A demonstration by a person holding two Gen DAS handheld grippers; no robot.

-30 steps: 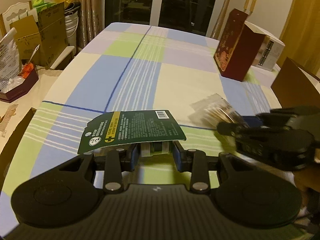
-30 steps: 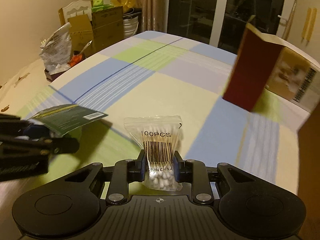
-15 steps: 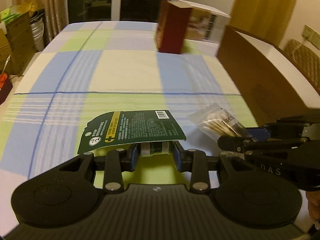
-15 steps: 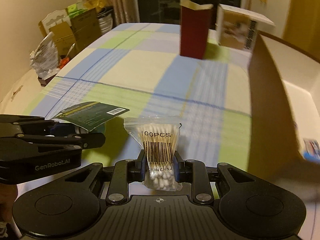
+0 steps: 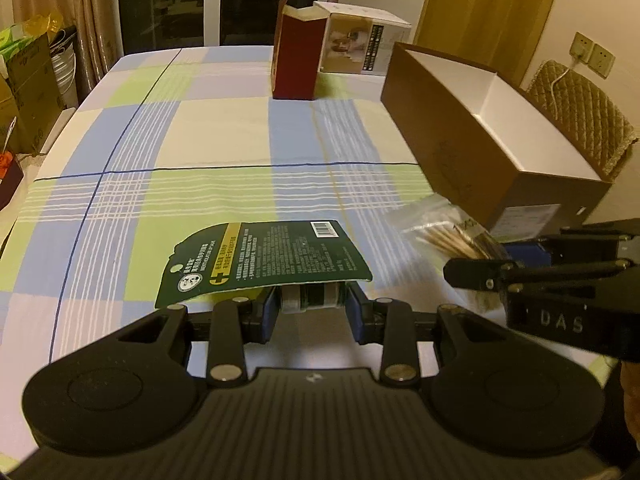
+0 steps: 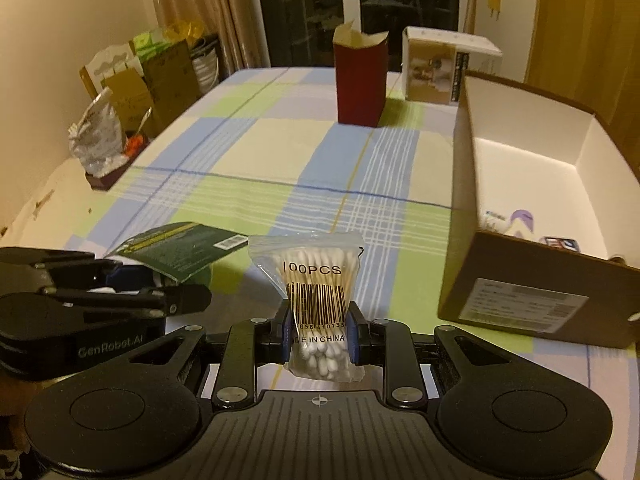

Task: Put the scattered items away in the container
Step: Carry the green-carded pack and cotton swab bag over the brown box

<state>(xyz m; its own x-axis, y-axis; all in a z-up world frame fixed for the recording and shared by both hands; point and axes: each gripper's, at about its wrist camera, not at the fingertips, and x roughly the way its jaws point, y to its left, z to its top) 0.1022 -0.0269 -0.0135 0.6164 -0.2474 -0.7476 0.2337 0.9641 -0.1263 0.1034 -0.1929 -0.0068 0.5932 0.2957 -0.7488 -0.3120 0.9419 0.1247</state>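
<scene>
My left gripper (image 5: 312, 304) is shut on a small roll under a dark green product card (image 5: 264, 256), held above the checked tablecloth. My right gripper (image 6: 319, 334) is shut on a clear bag of cotton swabs (image 6: 316, 296) marked 100PCS. The two grippers hang side by side; the right one (image 5: 472, 276) shows at the right of the left wrist view with the swab bag (image 5: 444, 232), and the left one (image 6: 192, 300) with the green card (image 6: 180, 248) at the lower left of the right wrist view. The open brown cardboard box (image 6: 516, 292) with a white inside stands to the right, a few small items at its near end.
A tall dark red carton (image 5: 296, 60) and a white printed box (image 5: 360, 44) stand at the table's far end. A crumpled foil bag (image 6: 98, 136) sits in a small tray off the left edge, with cardboard boxes (image 6: 144, 76) behind. A padded chair (image 5: 580, 120) is beyond the brown box.
Both grippers have swung to the right and risen with their loads. The brown box has come into full view on the right and its white inside now shows.
</scene>
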